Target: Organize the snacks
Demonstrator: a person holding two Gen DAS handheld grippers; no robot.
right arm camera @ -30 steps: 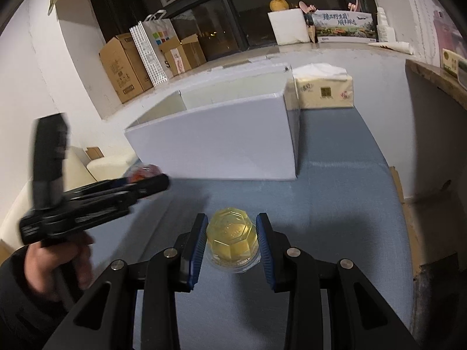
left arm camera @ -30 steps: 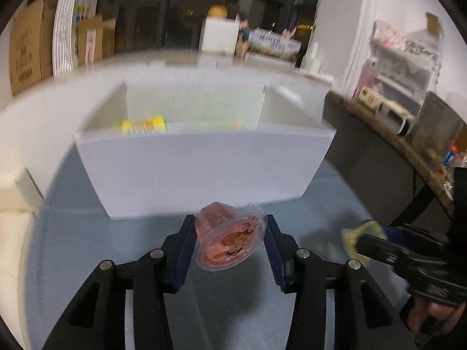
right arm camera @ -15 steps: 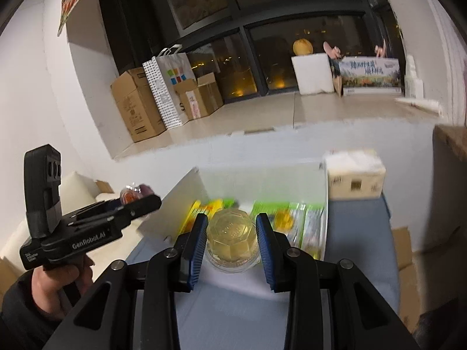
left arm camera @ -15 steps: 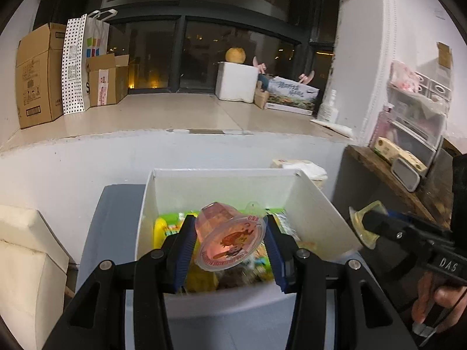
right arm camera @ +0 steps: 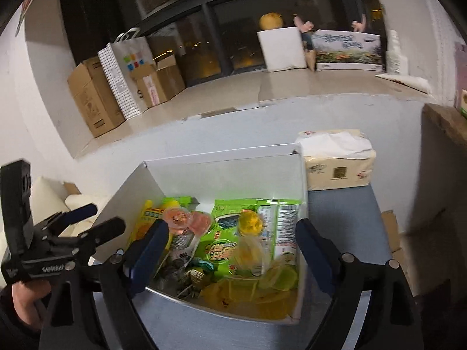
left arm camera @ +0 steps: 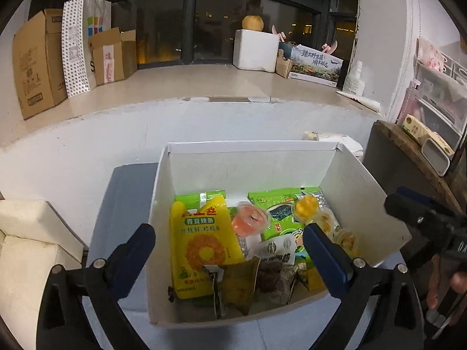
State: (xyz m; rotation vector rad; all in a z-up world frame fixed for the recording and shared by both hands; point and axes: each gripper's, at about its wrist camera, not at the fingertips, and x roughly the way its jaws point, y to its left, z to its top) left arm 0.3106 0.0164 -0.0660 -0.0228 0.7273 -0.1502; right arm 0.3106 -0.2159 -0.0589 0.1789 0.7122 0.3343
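Half a second earlier each gripper had pinched a jelly cup above the box point(left arm camera: 364, 175); now the left gripper point(left arm camera: 227, 248) and the right gripper point(right arm camera: 230, 248) both hung over it with jaws spread wide and nothing between them. The pink cup point(left arm camera: 249, 221) lay on the packets in the middle of the box, and the yellow cup point(left arm camera: 305, 206) sat just right of it on the green seaweed pack point(left arm camera: 280, 204) (both looked tipped rather than upright). Judging from that, these two snacks were stowed, and both grippers were free to fetch whatever remained outside the box.
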